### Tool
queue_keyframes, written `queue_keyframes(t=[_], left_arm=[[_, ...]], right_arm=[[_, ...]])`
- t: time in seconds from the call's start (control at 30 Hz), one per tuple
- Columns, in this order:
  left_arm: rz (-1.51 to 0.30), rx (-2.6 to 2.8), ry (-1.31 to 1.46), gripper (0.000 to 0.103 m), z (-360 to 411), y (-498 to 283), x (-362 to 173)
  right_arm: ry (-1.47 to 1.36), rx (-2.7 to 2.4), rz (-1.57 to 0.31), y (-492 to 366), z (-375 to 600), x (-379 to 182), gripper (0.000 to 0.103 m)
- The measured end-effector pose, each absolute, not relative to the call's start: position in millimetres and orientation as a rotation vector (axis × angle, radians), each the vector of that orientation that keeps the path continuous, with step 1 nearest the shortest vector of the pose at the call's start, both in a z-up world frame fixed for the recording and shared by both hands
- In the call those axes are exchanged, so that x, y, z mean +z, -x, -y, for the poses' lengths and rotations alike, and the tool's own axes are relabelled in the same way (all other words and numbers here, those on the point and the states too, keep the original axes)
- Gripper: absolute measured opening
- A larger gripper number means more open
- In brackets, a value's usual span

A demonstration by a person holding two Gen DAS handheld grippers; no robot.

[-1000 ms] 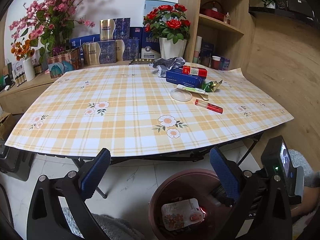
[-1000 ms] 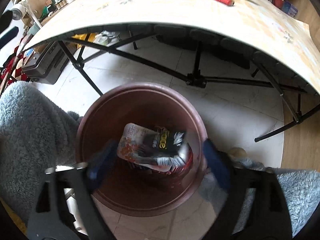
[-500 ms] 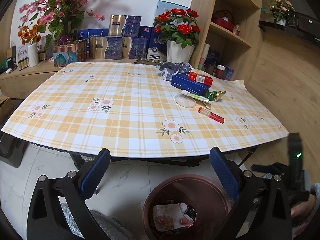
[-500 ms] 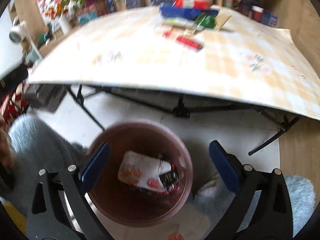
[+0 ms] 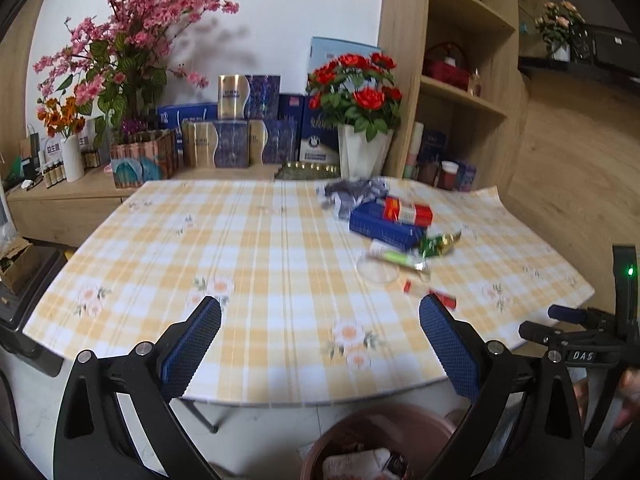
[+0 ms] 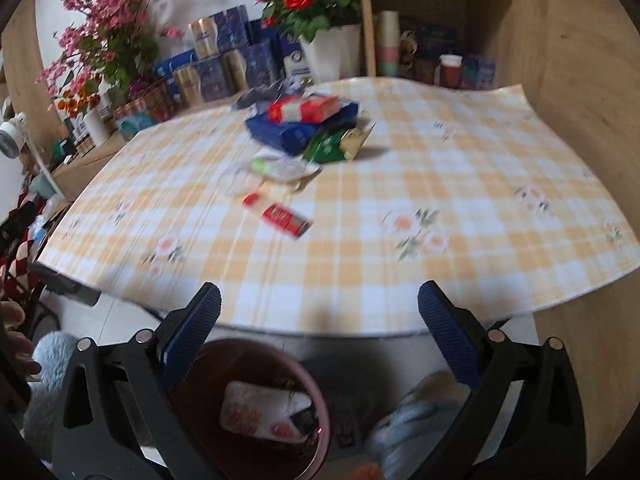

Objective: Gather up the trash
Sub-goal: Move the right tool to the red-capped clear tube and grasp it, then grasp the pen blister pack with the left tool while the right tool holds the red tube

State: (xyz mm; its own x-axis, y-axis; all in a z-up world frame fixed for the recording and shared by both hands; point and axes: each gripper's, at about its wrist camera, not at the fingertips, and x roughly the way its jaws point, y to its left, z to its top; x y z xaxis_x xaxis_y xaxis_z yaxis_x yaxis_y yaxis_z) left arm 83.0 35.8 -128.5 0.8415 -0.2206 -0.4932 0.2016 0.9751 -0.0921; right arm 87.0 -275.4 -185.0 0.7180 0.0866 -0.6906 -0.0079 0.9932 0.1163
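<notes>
While we hold both over near edge of checked surface point(image 6: 460, 184), left hand-held gripper point(image 5: 320, 344) and right hand-held gripper point(image 6: 319, 332) gape wide, empty. Trash ahead, well apart: red wrapper point(image 6: 286, 218) nearest, green packet point(image 6: 326, 148), blue box point(image 6: 296, 126) (print blurred). Brown bin point(image 6: 256, 412) below, white packet point(image 6: 264, 410) inside. "DAS" readable on right tool.
</notes>
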Motion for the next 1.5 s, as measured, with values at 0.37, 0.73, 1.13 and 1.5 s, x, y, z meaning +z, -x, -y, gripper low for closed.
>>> queue_keyframes(t=[0.37,0.73,1.13,1.5], left_arm=[[-0.562,-0.2,-0.027,0.097,-22.0,-132.4,-122.8],[-0.724,-0.199,0.099,0.097,-26.5,-181.2,-153.3],[-0.781,-0.182,0.161,0.097,-23.5,-204.9,-163.9],[-0.812,-0.238,0.172,0.097,-3.8,-206.9,-163.1]], right_arm=[[0.002,0.093,-0.879,-150.3,268.1,-202.4,0.097],[0.169,0.231,-0.964,-221.3,222.0,-226.2,0.07],[0.129,0.313,-0.996,-240.0,211.8,-235.7,0.036],[0.075,0.31,-0.951,-201.5,226.1,-219.7,0.027]])
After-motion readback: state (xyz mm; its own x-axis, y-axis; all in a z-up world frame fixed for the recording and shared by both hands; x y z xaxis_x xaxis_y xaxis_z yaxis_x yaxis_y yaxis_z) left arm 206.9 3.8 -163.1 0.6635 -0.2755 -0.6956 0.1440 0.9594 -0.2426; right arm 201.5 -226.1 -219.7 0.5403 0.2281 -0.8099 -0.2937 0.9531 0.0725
